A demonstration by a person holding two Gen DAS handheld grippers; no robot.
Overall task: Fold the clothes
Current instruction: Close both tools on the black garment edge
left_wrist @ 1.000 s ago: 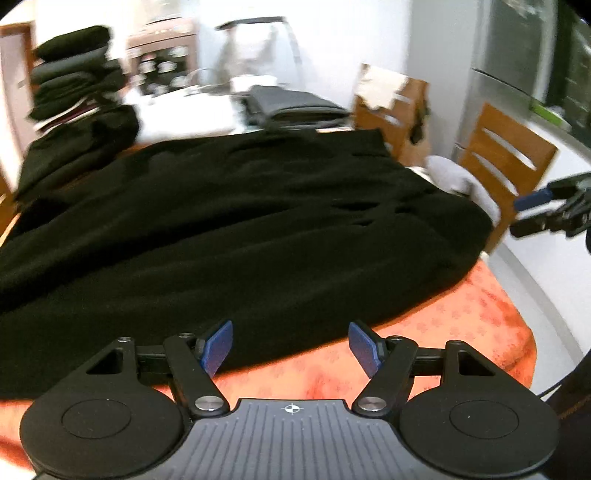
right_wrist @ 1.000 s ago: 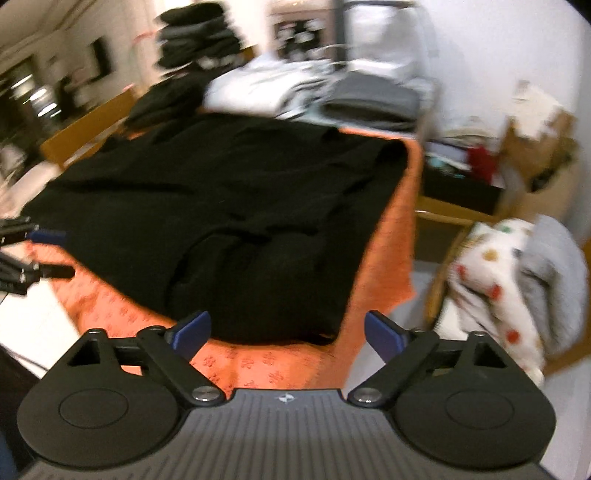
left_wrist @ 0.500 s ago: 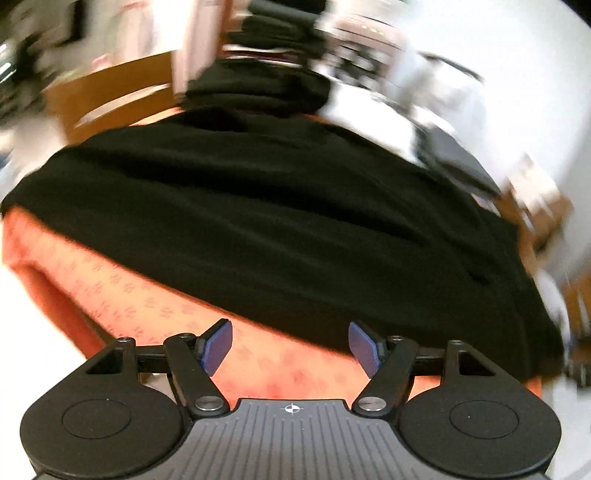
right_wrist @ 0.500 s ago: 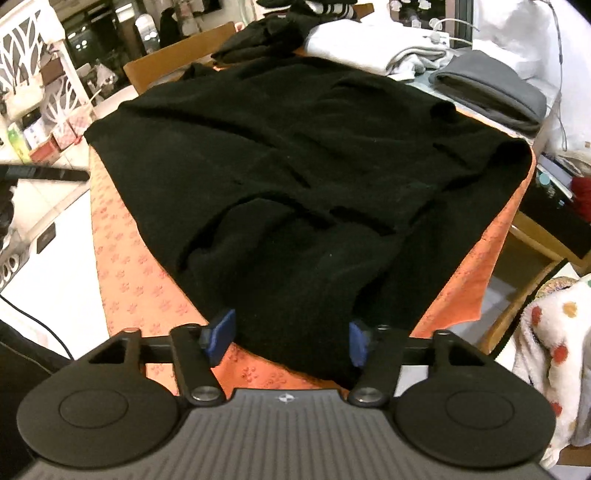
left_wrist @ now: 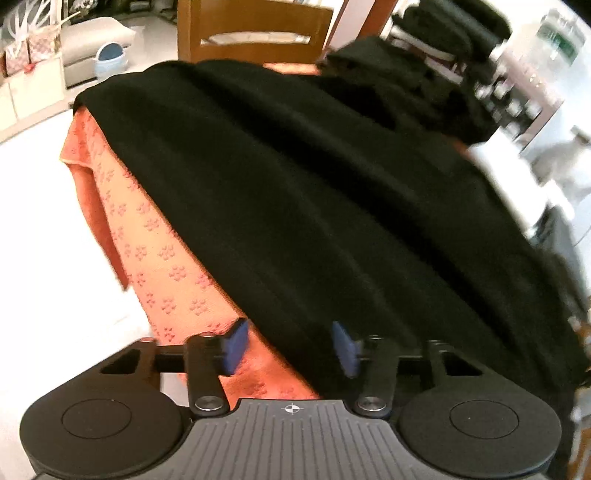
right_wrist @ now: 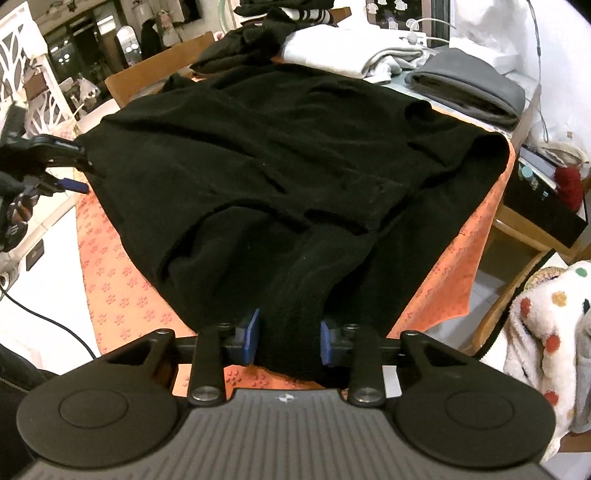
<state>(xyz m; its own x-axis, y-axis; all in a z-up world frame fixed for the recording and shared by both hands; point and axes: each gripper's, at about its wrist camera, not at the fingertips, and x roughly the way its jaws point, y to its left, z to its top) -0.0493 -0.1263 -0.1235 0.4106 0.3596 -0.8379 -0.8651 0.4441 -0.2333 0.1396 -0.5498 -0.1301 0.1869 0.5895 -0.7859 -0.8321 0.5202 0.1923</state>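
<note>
A large black garment lies spread over the orange patterned tablecloth. My left gripper is at the garment's near edge with its jaws closing. The hem runs between them, one pad over orange cloth and the other against black fabric, with a gap still showing. In the right wrist view the same garment reaches toward me, and my right gripper is closing on a bunched fold of its near hem, both pads against the fabric. The left gripper shows at the garment's left corner.
A wooden chair stands behind the table's far side. A dark clothes pile, white laundry and a folded grey garment sit at the table's back. A spotted white blanket lies at lower right. A cable trails at the left.
The left gripper rolled and swung to the garment's left corner, and its jaws narrowed around the hem. The right gripper came down onto the near hem and closed from wide open onto a fold.
</note>
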